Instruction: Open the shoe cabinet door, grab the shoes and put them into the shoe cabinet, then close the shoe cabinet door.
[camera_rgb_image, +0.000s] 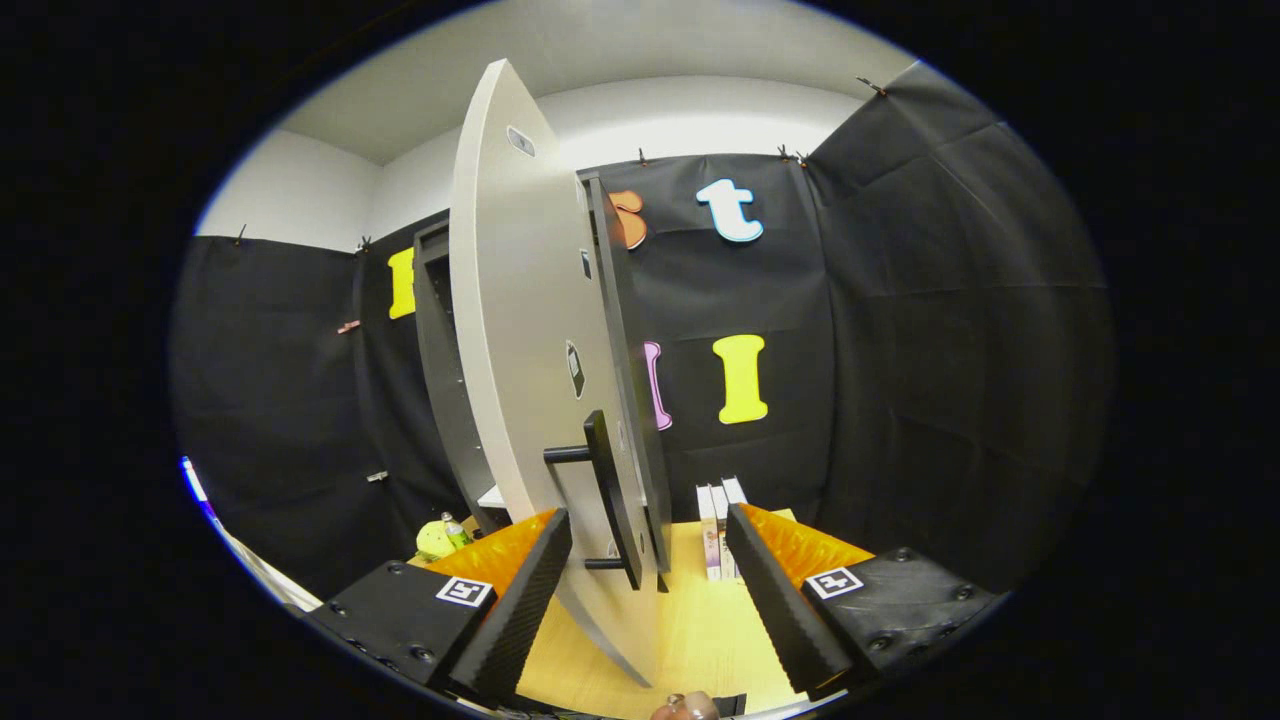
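The shoe cabinet (438, 360) stands on the wooden table (690, 630), its dark body behind a pale grey door (525, 330). That door is swung open toward me, edge-on, between and just beyond my fingers. A black bar handle (610, 500) sticks out from the door's face, directly ahead of the gap between my fingers. My gripper (650, 540) is open, the left finger (520, 600) and right finger (780, 600) wide apart and touching nothing. No shoes can be made out.
A few upright books or boxes (720, 525) stand on the table beyond the right finger. A yellow-green object with a small bottle (445, 535) sits left of the cabinet base. Black cloth walls close the booth behind and to both sides.
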